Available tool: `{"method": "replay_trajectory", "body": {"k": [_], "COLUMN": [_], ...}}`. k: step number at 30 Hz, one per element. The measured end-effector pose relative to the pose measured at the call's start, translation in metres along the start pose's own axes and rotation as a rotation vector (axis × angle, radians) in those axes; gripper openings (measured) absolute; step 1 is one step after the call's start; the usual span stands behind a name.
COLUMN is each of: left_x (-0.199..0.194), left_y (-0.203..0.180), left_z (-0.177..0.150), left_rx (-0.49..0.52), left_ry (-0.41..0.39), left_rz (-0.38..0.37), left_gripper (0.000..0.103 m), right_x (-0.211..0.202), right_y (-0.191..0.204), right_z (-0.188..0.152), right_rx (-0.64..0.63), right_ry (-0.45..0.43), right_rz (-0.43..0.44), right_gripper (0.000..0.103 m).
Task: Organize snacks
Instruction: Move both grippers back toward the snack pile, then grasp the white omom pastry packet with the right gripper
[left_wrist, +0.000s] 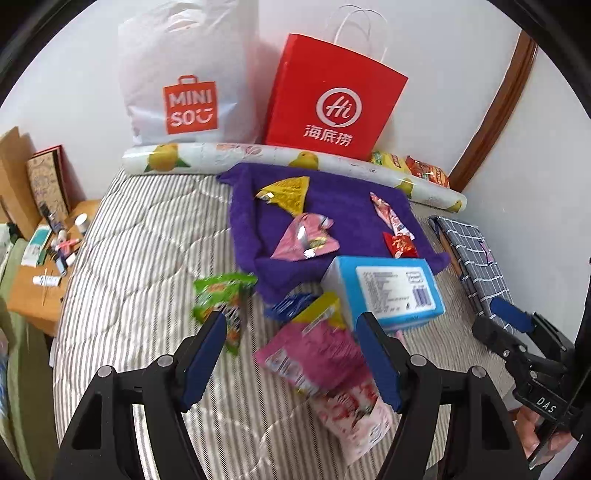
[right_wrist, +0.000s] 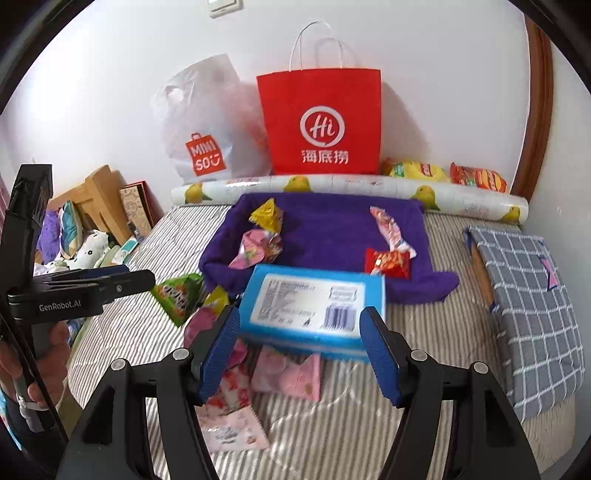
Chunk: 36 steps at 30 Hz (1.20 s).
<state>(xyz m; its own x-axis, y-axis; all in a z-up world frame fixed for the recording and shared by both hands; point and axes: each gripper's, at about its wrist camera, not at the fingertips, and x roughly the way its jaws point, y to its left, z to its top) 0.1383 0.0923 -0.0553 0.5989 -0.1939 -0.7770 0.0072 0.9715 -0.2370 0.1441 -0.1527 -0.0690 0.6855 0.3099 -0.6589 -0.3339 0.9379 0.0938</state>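
Note:
Loose snack packets lie on a striped bed. A purple towel (left_wrist: 332, 221) holds a yellow triangular packet (left_wrist: 286, 192), a pink packet (left_wrist: 303, 240), a long pink stick packet (left_wrist: 388, 214) and a small red packet (left_wrist: 400, 245). In front of it a blue box (left_wrist: 384, 291) rests on several packets, beside a green packet (left_wrist: 221, 295). My left gripper (left_wrist: 291, 328) hangs open above a pink packet (left_wrist: 314, 358), touching nothing. My right gripper (right_wrist: 301, 321) is open just short of the blue box (right_wrist: 314, 302), which lies on the bed, and is empty.
Against the back wall stand a white plastic bag (left_wrist: 188, 74) and a red paper bag (left_wrist: 332, 96), behind a lemon-print roll (left_wrist: 221, 157). Chip bags (right_wrist: 443, 171) lie back right. A checked cloth bundle (right_wrist: 532, 295) is at the right, a cluttered bedside table (left_wrist: 48, 251) at the left.

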Motion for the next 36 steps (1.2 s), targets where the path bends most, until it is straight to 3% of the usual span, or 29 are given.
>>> {"method": "replay_trajectory", "body": {"k": [7,17,27,36], "left_x": [0.000,0.001,0.009,0.020], "left_y": [0.020,0.036,0.036,0.033], "left_z": [-0.022,-0.044,-0.056,-0.058], "left_rx": [-0.030,-0.056,-0.053,-0.053], "left_ry": [0.007,0.015,0.036,0.057], "left_rz": [-0.001,-0.028,-0.030,-0.022], "left_gripper": [0.071,0.071,0.071,0.071], "right_x": [0.021,0.057,0.072,0.073], "right_y": [0.010,0.040,0.060,0.076], "right_z": [-0.040,-0.103,-0.123,-0.132], "right_rx": [0.025,-0.005,-0.052,-0.128], "right_ry": [0.087,0.235,0.220,0.178], "right_rz": [0.034,0.152,0.084,-0.017], "right_gripper": [0.067,0.067,0.080,0.081]}}
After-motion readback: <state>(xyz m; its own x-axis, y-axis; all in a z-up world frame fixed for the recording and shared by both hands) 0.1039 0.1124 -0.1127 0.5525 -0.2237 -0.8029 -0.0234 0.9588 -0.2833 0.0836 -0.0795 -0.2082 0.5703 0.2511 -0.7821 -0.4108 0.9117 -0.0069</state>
